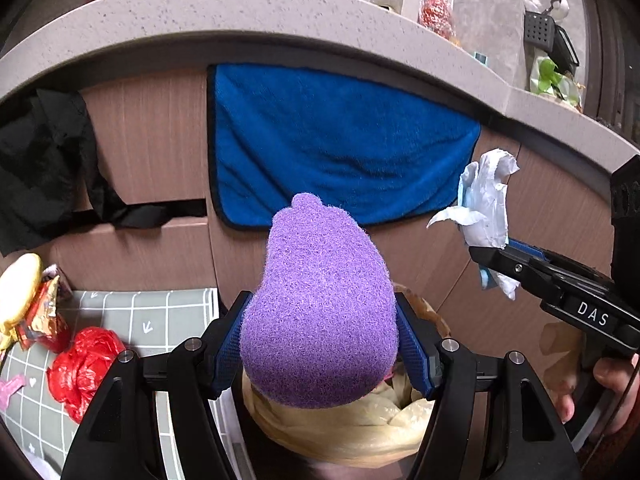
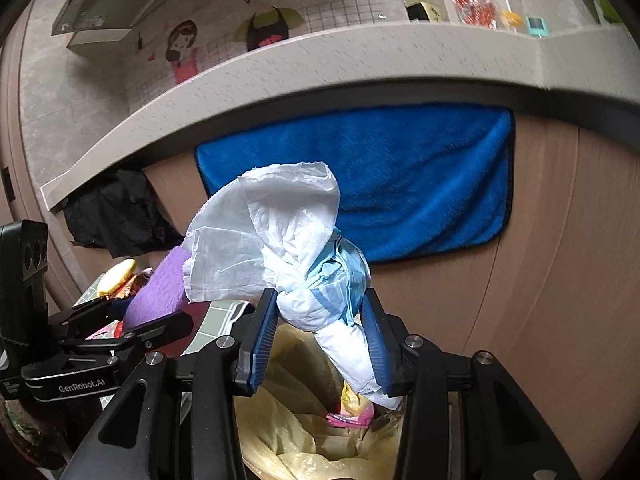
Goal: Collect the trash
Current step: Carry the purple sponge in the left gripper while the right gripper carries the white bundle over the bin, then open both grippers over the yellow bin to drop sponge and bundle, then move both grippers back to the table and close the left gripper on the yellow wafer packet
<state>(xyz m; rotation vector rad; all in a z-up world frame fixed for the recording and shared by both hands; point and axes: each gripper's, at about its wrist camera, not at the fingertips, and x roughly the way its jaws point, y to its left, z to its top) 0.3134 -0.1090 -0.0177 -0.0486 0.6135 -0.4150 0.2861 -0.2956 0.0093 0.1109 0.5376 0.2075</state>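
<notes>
My left gripper is shut on a purple scouring pad and holds it above a trash bin lined with a yellowish bag. My right gripper is shut on a crumpled white and light-blue wad of tissue and plastic, also above the bin bag. In the left wrist view the right gripper shows at the right with the wad. In the right wrist view the left gripper shows at the left with the purple pad. Pink and yellow scraps lie in the bin.
A grey grid mat at the left carries a red plastic bag, a shiny wrapper and a yellow-white round item. A blue towel and black cloth hang on the cabinet front under the stone counter edge.
</notes>
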